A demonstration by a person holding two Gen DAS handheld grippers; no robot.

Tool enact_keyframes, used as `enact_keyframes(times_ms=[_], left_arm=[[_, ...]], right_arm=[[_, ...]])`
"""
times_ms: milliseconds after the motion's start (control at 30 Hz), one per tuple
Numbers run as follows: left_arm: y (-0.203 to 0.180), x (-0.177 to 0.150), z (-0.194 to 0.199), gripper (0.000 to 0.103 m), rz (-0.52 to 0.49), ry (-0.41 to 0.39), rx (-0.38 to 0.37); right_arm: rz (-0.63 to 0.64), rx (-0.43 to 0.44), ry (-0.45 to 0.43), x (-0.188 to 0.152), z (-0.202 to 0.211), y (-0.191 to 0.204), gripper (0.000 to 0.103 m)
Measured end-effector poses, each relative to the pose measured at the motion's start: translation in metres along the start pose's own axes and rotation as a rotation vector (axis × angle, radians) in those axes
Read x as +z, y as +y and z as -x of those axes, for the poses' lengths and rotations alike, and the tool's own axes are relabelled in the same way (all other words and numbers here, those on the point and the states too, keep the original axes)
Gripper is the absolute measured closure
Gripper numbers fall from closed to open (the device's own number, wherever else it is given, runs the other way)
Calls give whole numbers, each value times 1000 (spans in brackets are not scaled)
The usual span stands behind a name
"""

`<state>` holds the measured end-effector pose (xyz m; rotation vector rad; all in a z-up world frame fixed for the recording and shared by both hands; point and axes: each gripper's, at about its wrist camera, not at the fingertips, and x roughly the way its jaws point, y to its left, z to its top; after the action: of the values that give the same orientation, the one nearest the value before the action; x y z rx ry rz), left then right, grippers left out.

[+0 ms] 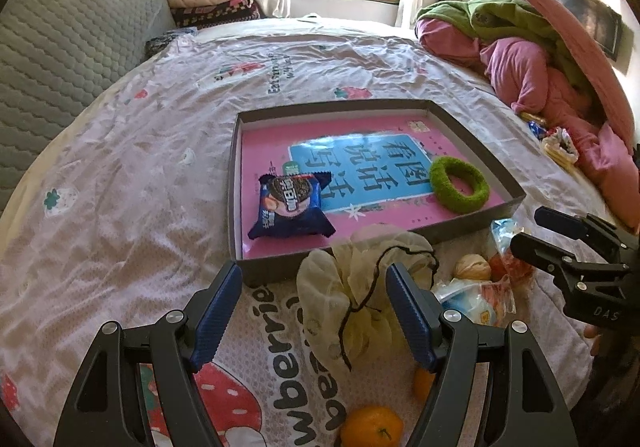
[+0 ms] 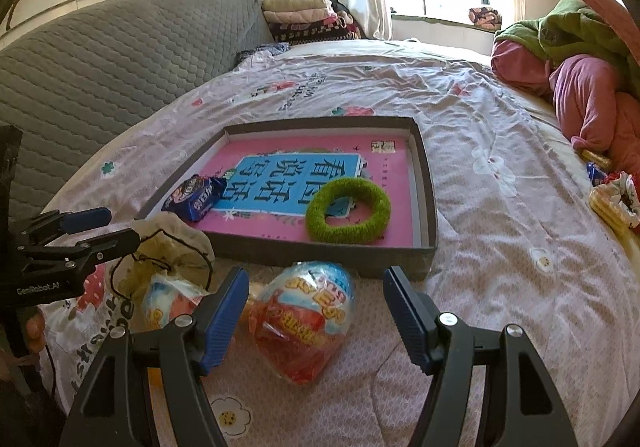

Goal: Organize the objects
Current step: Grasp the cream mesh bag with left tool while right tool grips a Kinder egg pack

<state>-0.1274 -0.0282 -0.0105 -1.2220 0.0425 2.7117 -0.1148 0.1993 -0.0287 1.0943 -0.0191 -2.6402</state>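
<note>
Left gripper (image 1: 314, 313): jaws spread wide and released; a pale mesh drawstring pouch (image 1: 352, 287) lies on the bedspread (image 1: 120, 207) between the blue pads, which do not press on it.
Right gripper (image 2: 316, 319): jaws released; a clear packet with a red and blue print (image 2: 308, 319) lies between the pads, untouched. Its yellow lettering is upside down and hard to read.
Only in the left view: a whole orange (image 1: 372, 427) at the near edge, a second orange (image 1: 424, 383) half hidden behind the right finger, and a walnut-like nut (image 1: 472, 267) just right of the pouch.
Only in the right view: a second clear packet (image 2: 172, 303) left of the first, partly behind the left finger.
Gripper markings: "GenRobot.AI" shows on the left gripper's body in the right view; "DAS" shows on the right gripper's body in the left view.
Bedspread print: strawberries and large letters, cut off, reading roughly "wberries".
Tray (image 1: 476, 135): a shallow grey box, just beyond the loose things, middle of the bed.
In the tray: a pink book (image 1: 276, 143) with large Chinese characters on a blue panel; on it a dark blue cookie packet (image 1: 290, 207) near left and a green fuzzy ring (image 1: 460, 185) near right.
Far right: heaped pink and green bedding (image 1: 520, 59); small wrapped items at its foot, too small to identify.
Far left: a grey quilted headboard (image 1: 72, 47) and folded blankets (image 1: 208, 3).
</note>
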Motion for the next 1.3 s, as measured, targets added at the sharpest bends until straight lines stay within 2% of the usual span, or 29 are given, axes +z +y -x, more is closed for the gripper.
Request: enact_keyframes(times_ms=[767, 1300], left_arm=[[-3, -14, -26, 27, -14, 75, 17], [-2, -17, -37, 27, -9, 82, -3]], right_arm=[[-14, 27, 58, -10, -13, -1, 34], [-52, 65, 81, -16, -23, -8, 34]])
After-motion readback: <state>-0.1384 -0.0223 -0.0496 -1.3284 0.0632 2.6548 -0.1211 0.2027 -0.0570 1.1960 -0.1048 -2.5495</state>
